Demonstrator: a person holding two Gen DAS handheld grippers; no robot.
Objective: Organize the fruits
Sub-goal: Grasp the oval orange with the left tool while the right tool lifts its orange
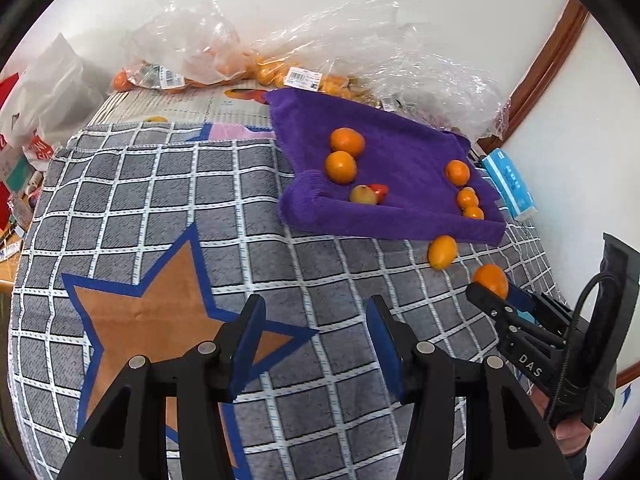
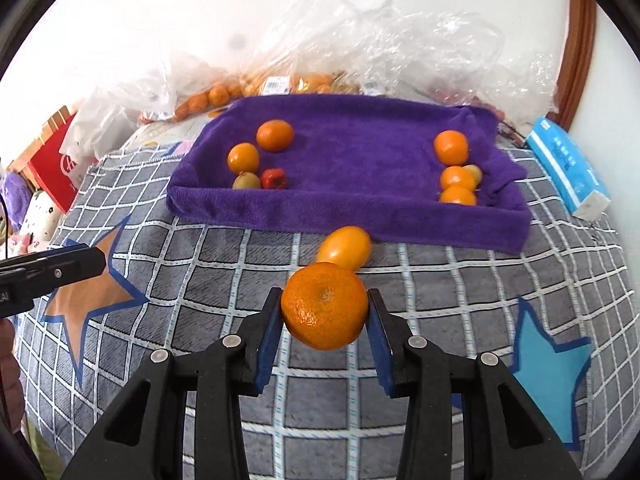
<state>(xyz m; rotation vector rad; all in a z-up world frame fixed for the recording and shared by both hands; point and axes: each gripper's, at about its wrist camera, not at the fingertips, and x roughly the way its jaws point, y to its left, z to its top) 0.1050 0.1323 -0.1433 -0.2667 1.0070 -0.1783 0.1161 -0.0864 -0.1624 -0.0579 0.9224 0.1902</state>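
With the mandarin (image 2: 324,306) pinched between the blue pads of the right gripper (image 2: 325,312) above the checked blanket (image 2: 240,264), apparently only near its widest part, it could be squeezed out and dropped short of the purple towel (image 2: 360,160), while the left gripper (image 1: 316,320) is held agape and empty.

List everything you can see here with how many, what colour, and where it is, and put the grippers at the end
purple towel: one, purple, spread at the back of the checked cloth.
checked cloth: one, grey with white grid and stars, covering the surface.
fruits on the towel's left: four; two orange, one yellow-green, one small red.
fruits on the towel's right: four; three orange, one small yellowish, partly hidden.
oval fruit: one, yellow-orange, on the cloth just in front of the towel.
mandarin: one, orange, between the right gripper's pads.
plastic bags: several, clear, with orange fruit, behind the towel.
tissue pack: one, blue and white, right of the towel.
left gripper: black, blue pads, open, empty.
right gripper: black, blue pads, shut on the mandarin.
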